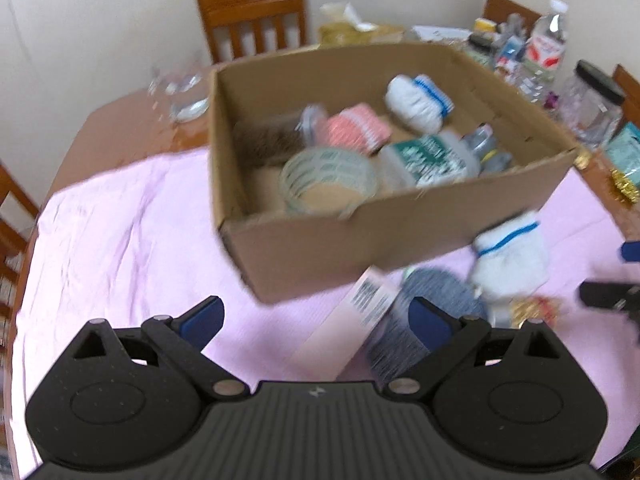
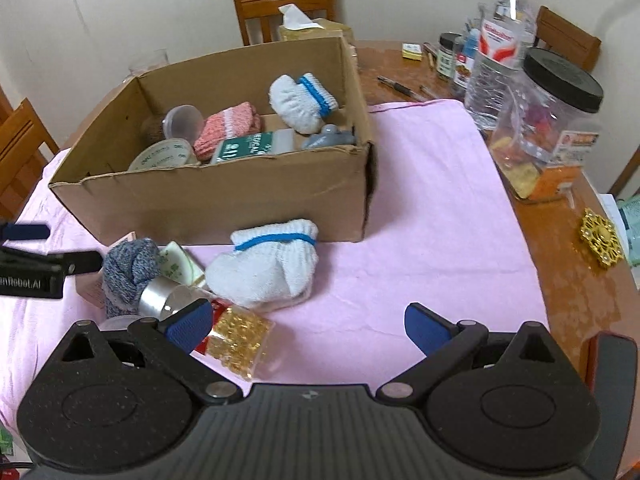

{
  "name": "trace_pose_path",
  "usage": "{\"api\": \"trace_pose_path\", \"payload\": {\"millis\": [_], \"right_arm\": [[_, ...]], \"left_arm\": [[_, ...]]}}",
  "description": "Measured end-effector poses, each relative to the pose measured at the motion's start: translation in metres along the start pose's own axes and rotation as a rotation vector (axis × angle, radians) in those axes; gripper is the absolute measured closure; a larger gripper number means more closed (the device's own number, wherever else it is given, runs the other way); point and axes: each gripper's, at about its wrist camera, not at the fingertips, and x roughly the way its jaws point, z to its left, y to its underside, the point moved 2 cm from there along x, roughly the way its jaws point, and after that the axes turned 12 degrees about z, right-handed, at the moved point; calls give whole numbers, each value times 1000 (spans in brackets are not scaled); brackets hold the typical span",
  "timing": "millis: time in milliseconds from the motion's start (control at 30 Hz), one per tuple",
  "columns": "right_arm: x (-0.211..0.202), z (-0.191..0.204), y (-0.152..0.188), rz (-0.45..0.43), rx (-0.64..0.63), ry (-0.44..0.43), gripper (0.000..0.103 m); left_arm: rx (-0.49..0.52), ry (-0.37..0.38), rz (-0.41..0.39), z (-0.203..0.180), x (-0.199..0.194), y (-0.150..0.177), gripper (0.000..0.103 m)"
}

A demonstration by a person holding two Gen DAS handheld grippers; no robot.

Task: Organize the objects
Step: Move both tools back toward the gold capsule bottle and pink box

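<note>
Cardboard box (image 2: 224,200) sits on the pink cloth (image 2: 420,240), already holding socks, tape and a bottle. Just in front of it lie a white sock bundle (image 2: 268,268), a blue-grey sock ball (image 2: 128,268) and a bag of gold beads (image 2: 236,338). Left gripper (image 1: 316,320) and right gripper (image 2: 308,326) both hang spread wide, nothing between the fingers.

Soft, even indoor light, faint shadows.
Motion-blurred in left wrist view, sharper in right; fisheye bending, dark corners.
</note>
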Motion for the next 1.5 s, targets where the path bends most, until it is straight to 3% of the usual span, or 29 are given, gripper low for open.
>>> {"api": "trace_pose_path", "payload": {"millis": [200, 633, 1167, 1500], "right_arm": [[-1, -5, 0, 6, 23, -10, 0], [7, 13, -4, 40, -38, -17, 0], [29, 60, -30, 77, -112, -76, 0], [38, 45, -17, 125, -77, -31, 0]], "left_arm": [[-46, 6, 63, 17, 24, 19, 5], [-124, -116, 115, 66, 45, 23, 5], [-106, -6, 87, 62, 18, 32, 5], [-62, 69, 31, 45, 4, 17, 5]]}}
